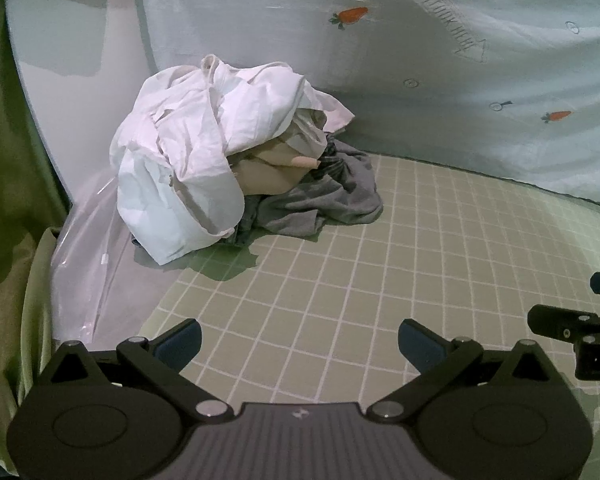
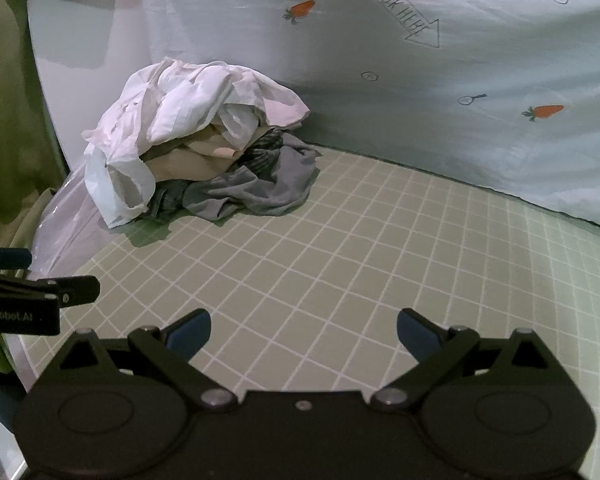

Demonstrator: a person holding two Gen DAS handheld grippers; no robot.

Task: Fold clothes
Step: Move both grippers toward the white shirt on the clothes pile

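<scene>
A heap of crumpled clothes lies at the far left of a green checked sheet (image 1: 380, 280): a white shirt (image 1: 188, 152) on top, a beige garment (image 1: 268, 172) under it and a grey garment (image 1: 332, 200) at the base. The heap shows in the right wrist view too, with the white shirt (image 2: 172, 120) over the grey garment (image 2: 268, 184). My left gripper (image 1: 300, 340) is open and empty, hovering well short of the heap. My right gripper (image 2: 304, 332) is open and empty beside it, and its tip shows in the left wrist view (image 1: 568, 324).
A pale blue quilt (image 1: 420, 60) printed with carrots rises like a wall behind the sheet. A clear plastic bag (image 1: 88, 264) lies left of the heap. A green curtain (image 1: 8, 140) hangs at the far left. The left gripper's side shows in the right wrist view (image 2: 40, 296).
</scene>
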